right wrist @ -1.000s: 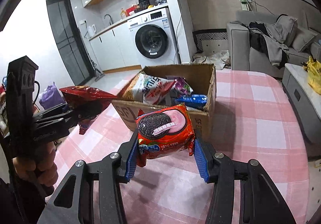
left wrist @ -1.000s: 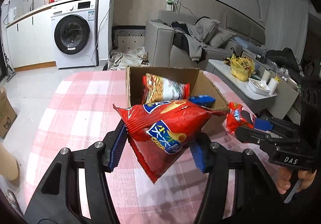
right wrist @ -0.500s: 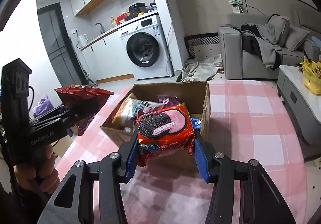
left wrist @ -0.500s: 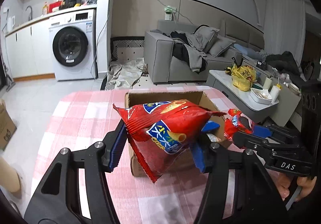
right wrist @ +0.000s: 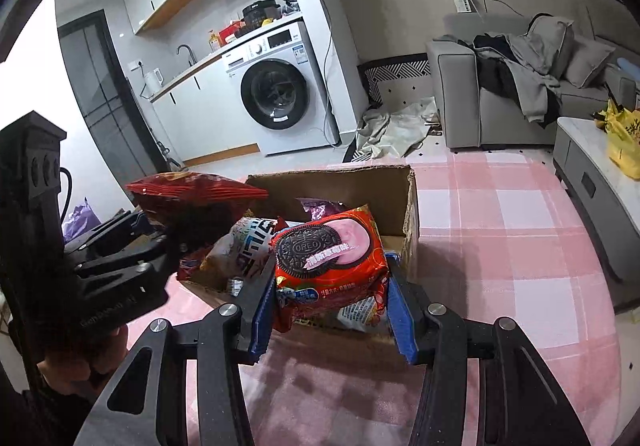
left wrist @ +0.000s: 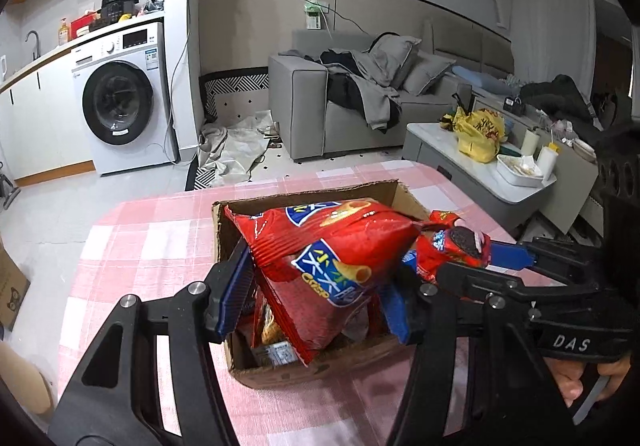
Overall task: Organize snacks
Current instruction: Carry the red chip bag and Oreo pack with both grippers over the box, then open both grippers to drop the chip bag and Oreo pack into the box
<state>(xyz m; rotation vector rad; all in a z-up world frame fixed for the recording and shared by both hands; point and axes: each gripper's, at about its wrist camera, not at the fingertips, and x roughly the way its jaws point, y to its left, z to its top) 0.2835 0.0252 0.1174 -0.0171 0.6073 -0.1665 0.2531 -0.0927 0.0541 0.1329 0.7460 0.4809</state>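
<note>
Nearest, above the near edge of the open brown cardboard box [left wrist: 312,376]: left gripper [left wrist: 316,296], blue pads clenched on a puffed red crisp bag with a blue label [left wrist: 332,246]. Beside it, over the right part of the same box: right gripper [right wrist: 332,300], jaws clenched on a red Oreo cookie pack [right wrist: 330,262], held upright above the box opening. Inside the box, under both packs: a white snack bag with dark lettering [right wrist: 250,246], a purple packet [right wrist: 320,208] near the far wall, more wrappers hard to tell apart. Under the box: pink and white checked tablecloth [right wrist: 500,246]. Beyond the box: white front-loading washing machine [right wrist: 276,90], grey fabric sofa [left wrist: 312,102] covered with clothes.
</note>
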